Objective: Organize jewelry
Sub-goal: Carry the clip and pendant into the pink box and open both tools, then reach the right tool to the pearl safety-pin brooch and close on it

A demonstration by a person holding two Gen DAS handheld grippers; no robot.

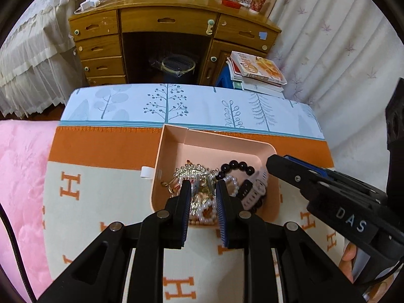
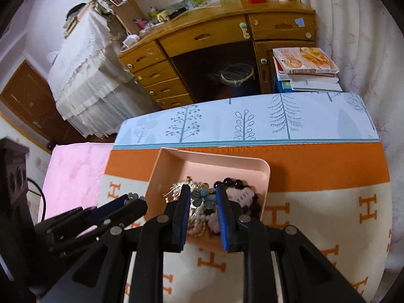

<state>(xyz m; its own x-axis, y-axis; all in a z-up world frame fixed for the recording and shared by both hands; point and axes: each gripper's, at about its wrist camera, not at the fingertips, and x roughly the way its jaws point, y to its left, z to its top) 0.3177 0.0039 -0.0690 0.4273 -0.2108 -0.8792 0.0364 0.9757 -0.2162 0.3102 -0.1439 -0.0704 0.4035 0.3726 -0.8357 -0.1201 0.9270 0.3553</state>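
A pink tray [image 1: 161, 156] [image 2: 265, 176] stands on the orange-and-cream blanket. It holds gold pieces, pearl strands [image 1: 233, 181], a black bead bracelet [image 1: 238, 165] [image 2: 232, 183] and a pale watch [image 1: 257, 184]. My right gripper [image 2: 202, 189] hangs above the tray, shut on a blue flower brooch [image 2: 202, 197] that spans its narrow gap. My left gripper [image 1: 202, 184] hovers over the tray's left part. In the right wrist view a small grey-blue flower piece [image 2: 132, 196] sits pinched at the left gripper's tip [image 2: 137, 200]. The right gripper's tip [image 1: 272, 160] enters the left wrist view from the right.
The blanket [image 1: 101, 146] lies over a tree-print cloth [image 1: 176, 106] on the table. Behind stand a wooden desk with drawers [image 1: 171, 20], a bin under it, and a stack of books [image 1: 257, 70]. A pink quilt [image 1: 20, 176] lies left; curtains hang right.
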